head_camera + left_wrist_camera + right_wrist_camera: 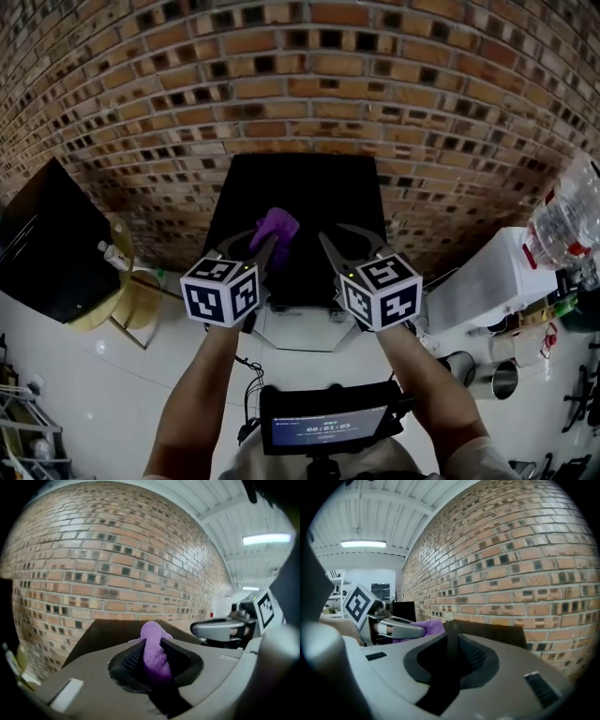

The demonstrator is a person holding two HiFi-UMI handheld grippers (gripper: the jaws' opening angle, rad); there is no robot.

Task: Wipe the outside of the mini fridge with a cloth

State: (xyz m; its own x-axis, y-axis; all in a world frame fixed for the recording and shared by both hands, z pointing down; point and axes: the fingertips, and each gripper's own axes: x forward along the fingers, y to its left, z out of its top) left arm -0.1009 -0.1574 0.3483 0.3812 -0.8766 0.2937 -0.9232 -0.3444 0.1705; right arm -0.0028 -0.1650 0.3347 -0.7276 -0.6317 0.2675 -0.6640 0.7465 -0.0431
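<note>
The black mini fridge [309, 187] stands against the brick wall, seen from above. My left gripper [267, 246] is shut on a purple cloth [277, 225], held just over the fridge's front left part. In the left gripper view the cloth [154, 644] is pinched upright between the pads, with the fridge top [98, 634] behind it. My right gripper [330, 240] hovers beside it over the fridge's front. Its jaws look drawn together with nothing in them [452, 641]. The right gripper view also shows the cloth [433, 626] at the left.
A brick wall [300, 84] backs the fridge. A black box [47, 244] and a round yellowish stand [131, 300] with a bottle [112, 253] are at the left. At the right stand a white appliance [497, 272], water bottles [562, 225] and metal cups [502, 375].
</note>
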